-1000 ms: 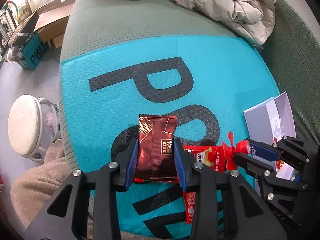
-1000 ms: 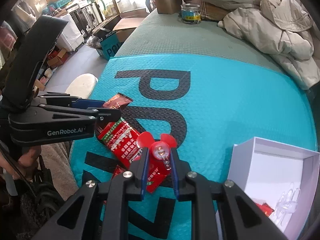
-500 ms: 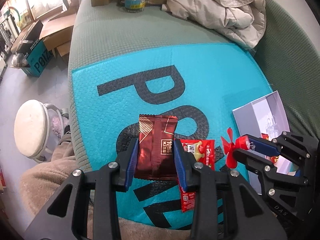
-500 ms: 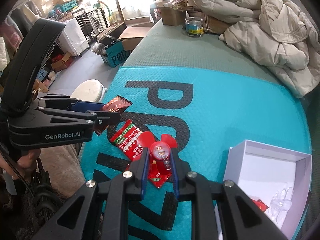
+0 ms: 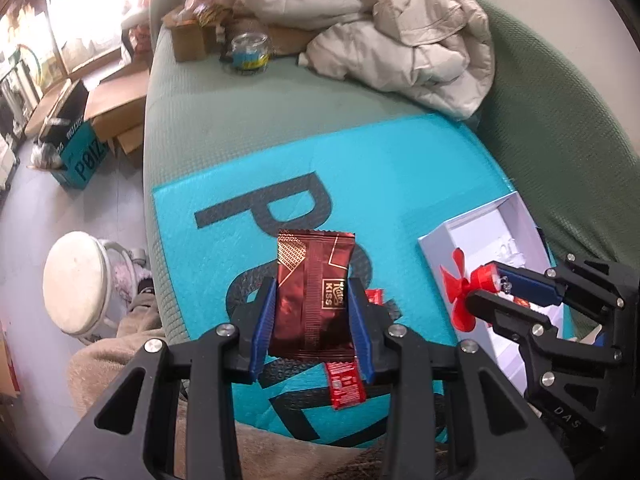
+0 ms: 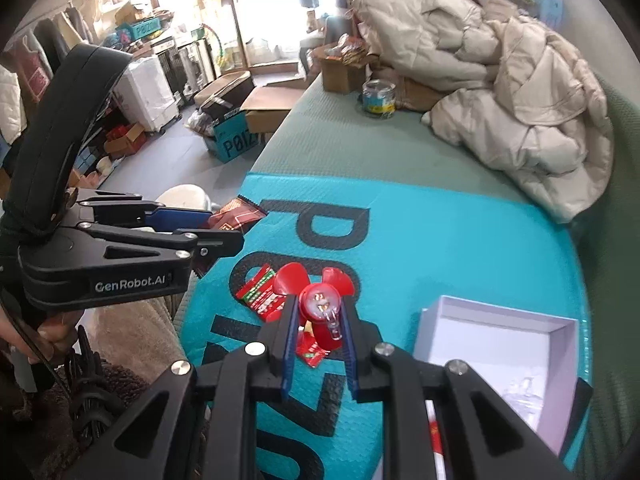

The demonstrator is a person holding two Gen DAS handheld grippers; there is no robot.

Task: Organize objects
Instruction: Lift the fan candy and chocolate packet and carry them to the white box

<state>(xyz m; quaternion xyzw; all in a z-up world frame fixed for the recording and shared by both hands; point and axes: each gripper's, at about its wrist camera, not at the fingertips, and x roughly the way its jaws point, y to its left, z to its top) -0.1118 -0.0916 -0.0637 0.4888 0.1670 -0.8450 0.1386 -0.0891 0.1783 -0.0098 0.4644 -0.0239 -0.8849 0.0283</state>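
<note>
The left claw [image 5: 312,320] is clenched on a dark red snack packet [image 5: 314,292], its blue pads pressing the packet's two long edges – the wrapper stands upright between them, clear of the teal bubble mailer [image 5: 400,184] below. The right claw [image 6: 320,332] is clamped on a small red fan [image 6: 316,292], gripping it at the round hub with the red blades fanned out past the fingertips; a clear bit of plastic hangs at the hub. In the left wrist view the same fan sits at the tip of the right claw, in front of the open white box [image 5: 480,236].

The mailer, printed with large black letters, lies flat on a grey-green sofa seat [image 5: 224,120]. On it, near its front part, lie two red snack sachets [image 6: 260,292], one partly hidden behind the fan. The white box rests at the mailer's right edge – inside it a clear plastic item and something red show, too small to make out.

Farther back on the seat stand a glass jar [image 5: 248,52] and a cardboard box [image 6: 344,72], with a heap of cream padded coats [image 6: 500,92] beside them. A round white stool [image 5: 76,284] stands on the floor left of the sofa.
</note>
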